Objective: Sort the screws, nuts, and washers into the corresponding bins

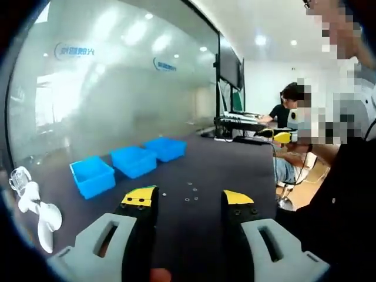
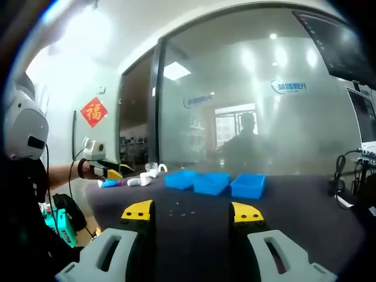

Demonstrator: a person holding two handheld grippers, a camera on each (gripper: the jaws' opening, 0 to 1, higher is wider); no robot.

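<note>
Three blue bins [image 1: 134, 161] stand in a row on the dark table [image 1: 200, 170], along the glass wall. Small loose screws, nuts and washers [image 1: 188, 195] lie on the table short of the bins. My left gripper [image 1: 188, 198] hangs open above the near table edge, and its yellow-tipped jaws hold nothing. In the right gripper view the same bins [image 2: 212, 183] sit mid-table, with tiny hardware pieces [image 2: 176, 209] in front of them. My right gripper [image 2: 192, 212] is open and empty, well back from the bins.
A white and clear plastic object [image 1: 32, 205] lies at the table's left edge. Monitors and cables [image 1: 235, 120] stand at the far end, where a person sits. At the table's left end a hand holds a yellow-tipped gripper [image 2: 106, 169] near white items [image 2: 147, 175].
</note>
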